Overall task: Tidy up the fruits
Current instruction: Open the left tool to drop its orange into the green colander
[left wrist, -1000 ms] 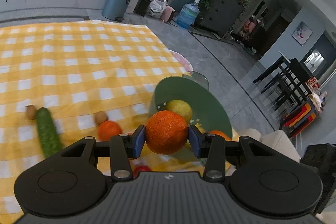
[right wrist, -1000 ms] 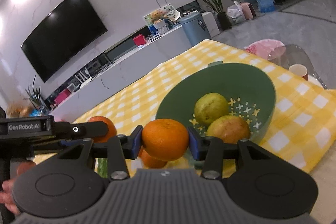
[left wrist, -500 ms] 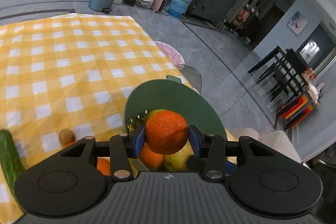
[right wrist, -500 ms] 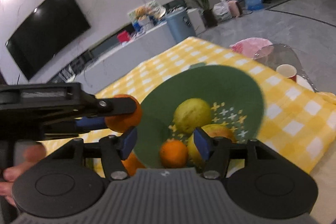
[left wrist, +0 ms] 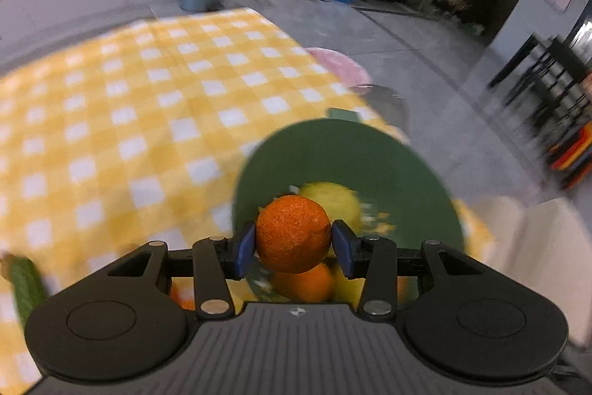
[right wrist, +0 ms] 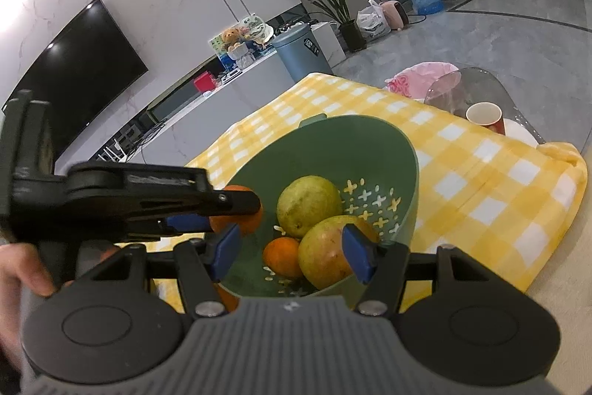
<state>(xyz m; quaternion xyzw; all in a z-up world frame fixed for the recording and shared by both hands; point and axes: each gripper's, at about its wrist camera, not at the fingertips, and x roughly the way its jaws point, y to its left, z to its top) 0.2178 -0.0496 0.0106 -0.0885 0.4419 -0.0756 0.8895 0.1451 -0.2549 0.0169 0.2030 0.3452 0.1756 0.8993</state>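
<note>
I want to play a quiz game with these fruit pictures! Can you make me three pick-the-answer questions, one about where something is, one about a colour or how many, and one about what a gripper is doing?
1. Where is the orange that the left gripper holds?
A. Over the green colander
B. On the floor
C. On the TV

2. How many fruits lie in the colander in the right wrist view?
A. One
B. Three
C. Six

3. What is the right gripper doing?
A. Squeezing a cucumber
B. Squeezing a cup
C. Open, holding nothing

Answers:
1 A: the held orange hangs just over the colander's rim.
2 B: a green-yellow pear, a mango and a small orange lie inside.
3 C: its blue pads stand apart with nothing between them.
</note>
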